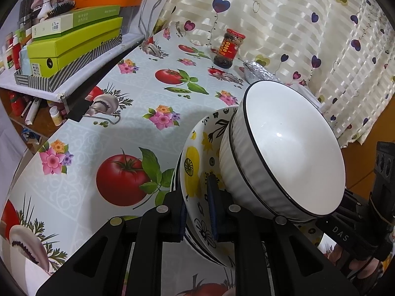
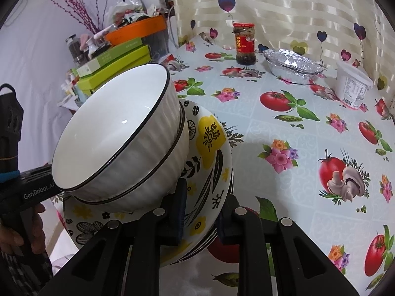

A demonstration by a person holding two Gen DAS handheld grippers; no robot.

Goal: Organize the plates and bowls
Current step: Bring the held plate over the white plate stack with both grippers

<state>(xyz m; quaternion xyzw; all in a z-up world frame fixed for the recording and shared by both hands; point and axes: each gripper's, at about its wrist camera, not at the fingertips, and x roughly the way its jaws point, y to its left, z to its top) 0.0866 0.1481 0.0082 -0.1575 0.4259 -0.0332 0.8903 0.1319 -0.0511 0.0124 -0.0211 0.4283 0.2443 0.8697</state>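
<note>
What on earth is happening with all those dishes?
A person is holding a gripper tool in each hand and has both clamped on one stack of dishes. The left gripper and the right gripper each pinch the rim of the flowered plates from opposite sides. Two white bowls sit nested on top. The stack looks lifted above the patterned tablecloth, tilted in both views.

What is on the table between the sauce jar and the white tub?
A crinkly foil tray sits between the sauce jar and the white tub, seen from the right wrist.
</note>
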